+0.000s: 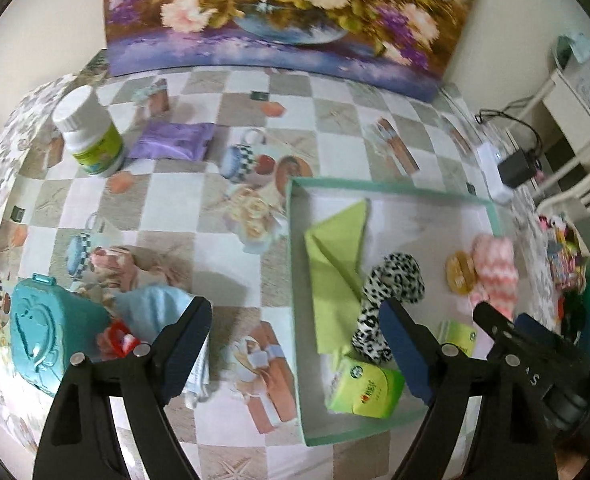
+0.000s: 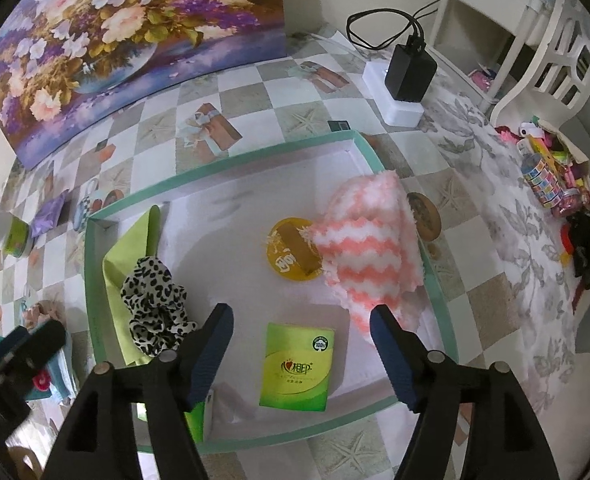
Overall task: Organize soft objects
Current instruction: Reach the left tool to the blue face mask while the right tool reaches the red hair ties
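A shallow green-rimmed tray (image 2: 379,160) (image 1: 391,187) holds a lime cloth (image 1: 337,264) (image 2: 129,252), a leopard scrunchie (image 2: 155,304) (image 1: 391,288), a pink-and-white zigzag cloth (image 2: 371,248) (image 1: 495,272), a yellow disc (image 2: 291,252) and green tissue packs (image 2: 297,372) (image 1: 367,390). My right gripper (image 2: 301,340) is open and empty above the tissue pack. My left gripper (image 1: 295,336) is open and empty over the tray's left rim. A light blue cloth (image 1: 155,312) and a pink scrunchie (image 1: 119,268) lie left of it on the table.
A teal heart case (image 1: 51,328), a white jar (image 1: 91,136) and a purple packet (image 1: 171,142) sit on the checkered tablecloth. A flower painting (image 1: 279,12) leans at the back. A charger on a power strip (image 2: 407,76) and a box of trinkets (image 2: 555,172) are at the right.
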Available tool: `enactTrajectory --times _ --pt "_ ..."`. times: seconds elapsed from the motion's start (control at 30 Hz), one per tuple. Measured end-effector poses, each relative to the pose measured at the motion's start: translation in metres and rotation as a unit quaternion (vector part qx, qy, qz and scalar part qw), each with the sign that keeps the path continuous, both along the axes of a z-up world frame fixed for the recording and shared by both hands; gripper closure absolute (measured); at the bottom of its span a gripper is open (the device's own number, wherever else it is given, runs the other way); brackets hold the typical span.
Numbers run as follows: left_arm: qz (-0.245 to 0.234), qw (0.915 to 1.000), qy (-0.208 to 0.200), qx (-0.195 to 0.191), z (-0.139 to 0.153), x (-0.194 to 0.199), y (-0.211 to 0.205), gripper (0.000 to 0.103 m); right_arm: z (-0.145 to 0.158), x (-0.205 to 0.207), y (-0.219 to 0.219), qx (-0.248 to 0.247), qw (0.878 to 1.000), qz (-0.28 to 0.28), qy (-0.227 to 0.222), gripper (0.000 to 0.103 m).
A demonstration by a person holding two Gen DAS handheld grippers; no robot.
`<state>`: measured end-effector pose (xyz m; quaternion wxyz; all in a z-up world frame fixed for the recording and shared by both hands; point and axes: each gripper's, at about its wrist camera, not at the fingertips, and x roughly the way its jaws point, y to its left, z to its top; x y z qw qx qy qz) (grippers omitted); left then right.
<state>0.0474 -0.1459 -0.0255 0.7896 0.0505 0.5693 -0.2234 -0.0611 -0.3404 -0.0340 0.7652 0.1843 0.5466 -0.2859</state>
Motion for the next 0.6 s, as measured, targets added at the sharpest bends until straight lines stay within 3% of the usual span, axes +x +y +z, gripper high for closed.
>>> enactTrajectory --times 0.1,0.17,0.6 --pt "0.007 1.0 -0.007 -0.002 0.0017 0.002 0.003 0.003 0.0017 0.0014 0.0034 -0.005 1.0 0.005 -0.011 0.017" --pt "0.006 0.9999 -0.009 -0.003 0.0029 0.0029 0.0035 0.003 0.0041 0.0021 0.0053 -0.01 1.0 0.009 -0.021 0.0" --pt "0.014 0.9998 -0.013 0.0 0.0074 0.008 0.0107 0.003 0.0051 0.0061 0.0081 -0.013 1.0 0.012 -0.02 0.0"
